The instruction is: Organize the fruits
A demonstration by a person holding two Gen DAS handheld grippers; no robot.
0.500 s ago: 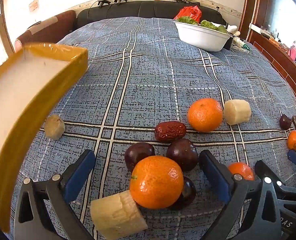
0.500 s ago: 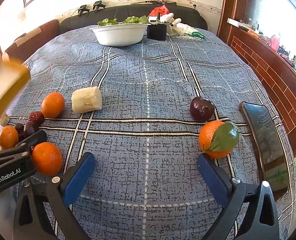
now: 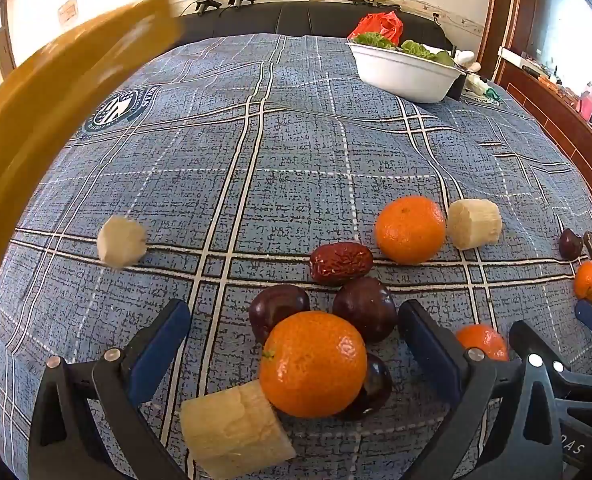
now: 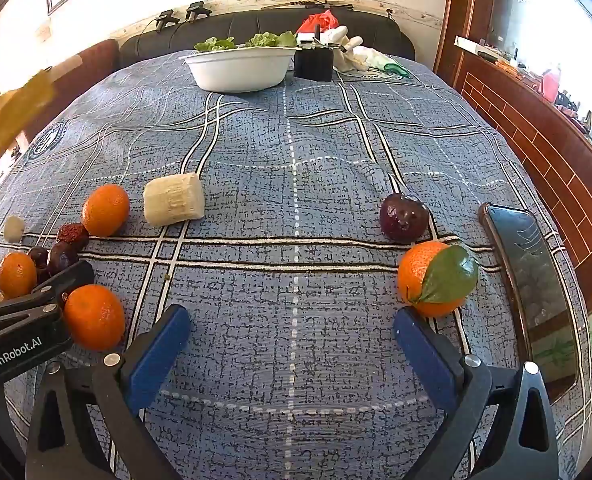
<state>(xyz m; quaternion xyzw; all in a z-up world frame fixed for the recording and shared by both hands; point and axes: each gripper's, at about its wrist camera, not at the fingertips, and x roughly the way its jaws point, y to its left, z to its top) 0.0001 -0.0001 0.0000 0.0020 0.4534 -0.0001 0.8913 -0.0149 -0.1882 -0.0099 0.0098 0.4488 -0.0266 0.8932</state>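
Fruit lies scattered on a blue plaid tablecloth (image 4: 296, 168) as two hand-held grippers hang over it, both angled downward. The left gripper (image 3: 296, 344) has its blue-padded fingers (image 3: 157, 350) spread wide, pressing on nothing; between them sits a mandarin (image 3: 314, 364) resting against a pale cut chunk (image 3: 235, 432) whose lower end is cut off by the frame edge. Two dark plums (image 3: 366, 308) lie just behind the mandarin, and a third dark fruit is mostly hidden beneath it. A red date (image 3: 340, 262) lies beyond them, then a second mandarin (image 3: 410, 229) touching another pale chunk (image 3: 474, 224).

The right gripper (image 4: 291, 344) is likewise fully spread over bare cloth, holding nothing. Just past its right finger sits a leaf-topped mandarin (image 4: 420, 276), a lone plum (image 4: 404, 218) behind it and a smartphone (image 4: 532, 280) to the side.

A blurred yellow object (image 3: 35, 140) (its shape impossible to make out) fills the left edge of the left wrist view. A white bowl (image 4: 239, 68) of greens stands at the far end.
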